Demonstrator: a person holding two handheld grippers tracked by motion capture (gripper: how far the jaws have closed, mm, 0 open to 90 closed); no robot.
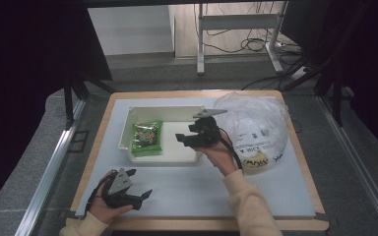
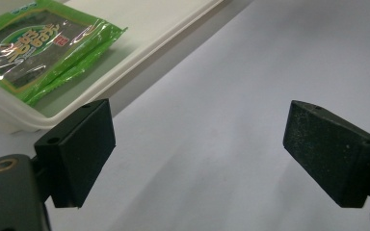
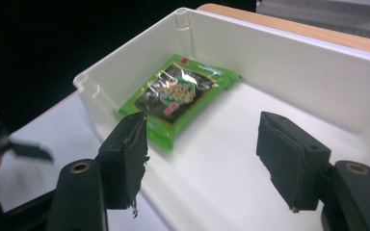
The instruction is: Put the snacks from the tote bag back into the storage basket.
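While both grippers hang empty, the scene reads as snack packets being moved from a bag into a tray.

Work in hand: judged from the layout, packets go from the clear plastic bag (image 1: 253,129) at the right into the white tray (image 1: 128,129), which sits mid-worktop so either hand can reach it.

Green packet (image 1: 146,137): it lies flat on the tray floor at the tray's left end, touching nothing else, and free of either gripper. In the right gripper view the green packet (image 3: 180,96) rests beyond the left finger, close to the tray's far corner.

Right gripper (image 1: 189,137): it hovers over the tray's right half, with the fingers (image 3: 125,159) spread wide and nothing between them. That fits a release just made, or a hand about to go for more.

Left gripper (image 1: 135,189): it rests low near the front left of the worktop (image 1: 187,189), well apart from the tray, probably parked out of the way. Its fingers (image 2: 79,149) are released and bare, with plain worktop between them and the tray's rim just ahead.

Bag: it lies crumpled just right of the tray, with something yellow showing through its lower part; what else it holds is too blurred to tell.

Likely next call: the right hand is nearest the bag.
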